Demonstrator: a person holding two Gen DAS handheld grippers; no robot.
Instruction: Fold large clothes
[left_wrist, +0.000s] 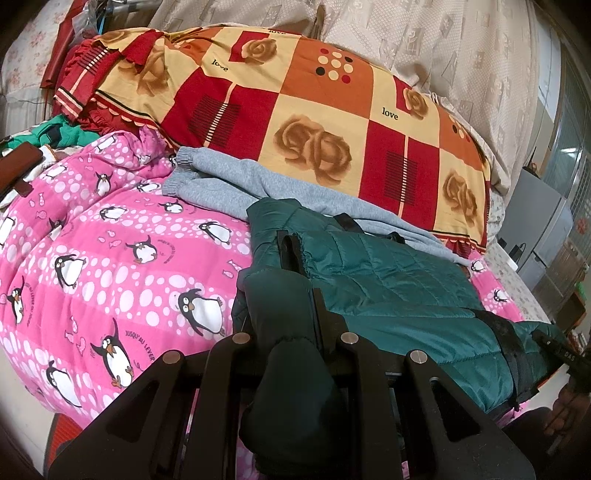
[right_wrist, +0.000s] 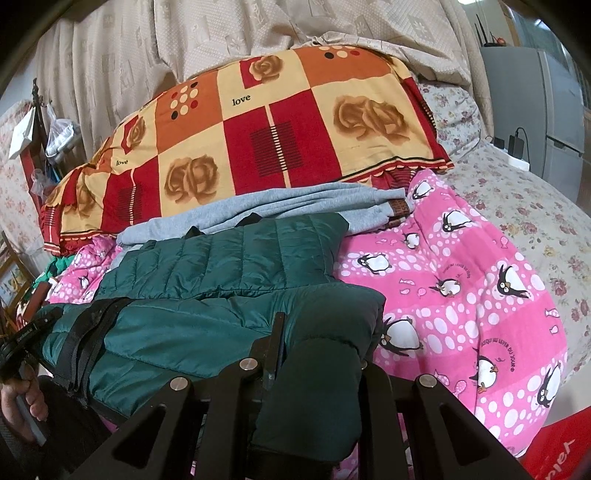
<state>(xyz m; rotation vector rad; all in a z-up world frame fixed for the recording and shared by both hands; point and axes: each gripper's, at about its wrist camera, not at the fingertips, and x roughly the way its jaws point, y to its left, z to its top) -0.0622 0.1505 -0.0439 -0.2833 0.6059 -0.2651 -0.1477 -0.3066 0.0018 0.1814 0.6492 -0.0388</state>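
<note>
A dark green quilted jacket (left_wrist: 388, 280) (right_wrist: 221, 266) lies across a pink penguin quilt (left_wrist: 110, 258) (right_wrist: 461, 280) on a bed. In the left wrist view my left gripper (left_wrist: 291, 280) is shut on the jacket's near left corner, and a puffy fold hangs down over the jaws. My right gripper (right_wrist: 295, 332) is shut on the near right corner, where padded fabric also drapes over the fingers. Each gripper shows at the edge of the other's view, with a hand on it: the right gripper (left_wrist: 565, 354) and the left gripper (right_wrist: 22, 339). A black band (left_wrist: 506, 354) (right_wrist: 85, 339) crosses the jacket.
A grey sweat garment (left_wrist: 229, 181) (right_wrist: 295, 206) lies just behind the jacket. Behind that is a rolled red and orange rose-check quilt (left_wrist: 314, 110) (right_wrist: 277, 122). A floral sheet (right_wrist: 517, 206) with a charger (right_wrist: 515, 146) lies to the right, near a grey fridge (right_wrist: 535, 92).
</note>
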